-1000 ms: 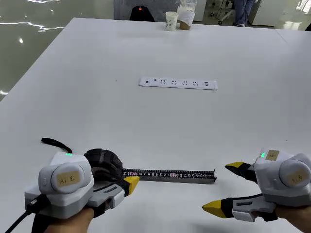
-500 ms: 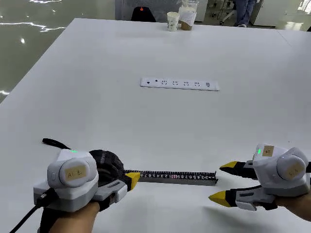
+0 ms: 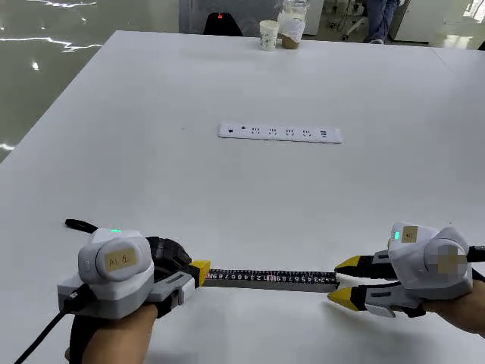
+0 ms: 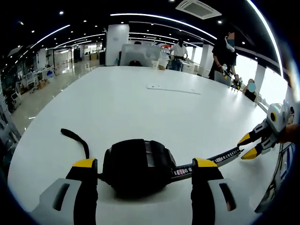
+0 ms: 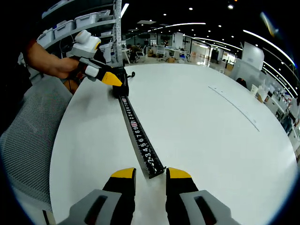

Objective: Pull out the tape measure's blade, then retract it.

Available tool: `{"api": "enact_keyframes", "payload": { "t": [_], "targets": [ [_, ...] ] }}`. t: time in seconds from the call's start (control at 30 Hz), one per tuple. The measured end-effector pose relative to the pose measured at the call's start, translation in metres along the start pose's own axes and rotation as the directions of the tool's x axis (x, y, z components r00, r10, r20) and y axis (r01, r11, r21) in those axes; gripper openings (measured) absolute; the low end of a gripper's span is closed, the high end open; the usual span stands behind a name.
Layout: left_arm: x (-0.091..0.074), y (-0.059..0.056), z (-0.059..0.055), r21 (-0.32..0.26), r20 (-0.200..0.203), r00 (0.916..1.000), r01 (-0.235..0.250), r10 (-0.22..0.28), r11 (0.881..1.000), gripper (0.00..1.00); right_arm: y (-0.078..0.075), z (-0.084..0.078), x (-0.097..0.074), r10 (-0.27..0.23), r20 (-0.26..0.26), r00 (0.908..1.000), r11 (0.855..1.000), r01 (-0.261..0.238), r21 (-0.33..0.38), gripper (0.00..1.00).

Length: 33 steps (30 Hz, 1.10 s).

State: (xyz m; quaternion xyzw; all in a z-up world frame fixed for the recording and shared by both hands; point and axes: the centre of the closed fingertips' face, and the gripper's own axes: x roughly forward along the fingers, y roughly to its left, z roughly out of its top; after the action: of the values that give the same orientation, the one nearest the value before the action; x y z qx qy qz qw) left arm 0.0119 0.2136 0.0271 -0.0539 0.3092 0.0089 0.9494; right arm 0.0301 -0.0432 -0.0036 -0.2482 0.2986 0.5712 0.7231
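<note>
A black tape measure case (image 3: pixel 168 258) lies on the white table (image 3: pixel 227 182) at the near left, and my left gripper (image 3: pixel 186 265) is shut on it. In the left gripper view the case (image 4: pixel 138 164) sits between the two yellow-tipped jaws of the left gripper (image 4: pixel 145 164). The blade (image 3: pixel 269 277) lies flat on the table, drawn out to the right. My right gripper (image 3: pixel 342 280) is at the blade's end, its jaws a narrow gap apart on either side of it. In the right gripper view the blade (image 5: pixel 138 133) ends just ahead of the right gripper (image 5: pixel 151 173).
A white power strip (image 3: pixel 280 133) lies mid-table. Paper cups (image 3: pixel 267 33) stand at the far edge. The case's black wrist strap (image 3: pixel 79 225) trails to the left. A grey mesh chair (image 5: pixel 28 140) is off the table's near edge. People stand beyond the far end.
My right gripper has moved left up to the blade's end and its jaws have narrowed. The left gripper stays shut on the case, and the blade keeps its length.
</note>
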Motion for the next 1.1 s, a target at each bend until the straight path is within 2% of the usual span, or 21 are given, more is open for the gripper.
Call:
{"api": "enact_keyframes", "payload": {
  "t": [0.5,0.73,0.97,1.1],
  "targets": [
    [0.0032,0.0072,0.001,-0.02,-0.005,1.0,-0.008,0.008,1.0,0.6,-0.0048,-0.0013,0.0066,0.014,0.007,0.9999,1.0,-0.014,-0.003,0.13],
    [0.0044,0.0071,0.0004,-0.019,-0.011,0.9999,-0.005,0.005,1.0,0.6,-0.0044,-0.0028,0.0091,0.02,0.007,0.9998,1.0,-0.02,-0.016,0.12],
    [0.0063,0.0064,-0.0015,0.02,-0.03,0.9995,-0.011,0.011,1.0,0.6,-0.0041,-0.0032,0.0086,0.021,0.0,0.9998,0.999,-0.021,-0.034,0.1],
    [0.0061,0.0072,-0.0013,0.024,-0.027,0.9995,-0.017,0.017,1.0,0.6,-0.0034,-0.0027,0.0077,0.02,-0.006,0.9998,0.999,-0.02,-0.038,0.09]
  ]
}}
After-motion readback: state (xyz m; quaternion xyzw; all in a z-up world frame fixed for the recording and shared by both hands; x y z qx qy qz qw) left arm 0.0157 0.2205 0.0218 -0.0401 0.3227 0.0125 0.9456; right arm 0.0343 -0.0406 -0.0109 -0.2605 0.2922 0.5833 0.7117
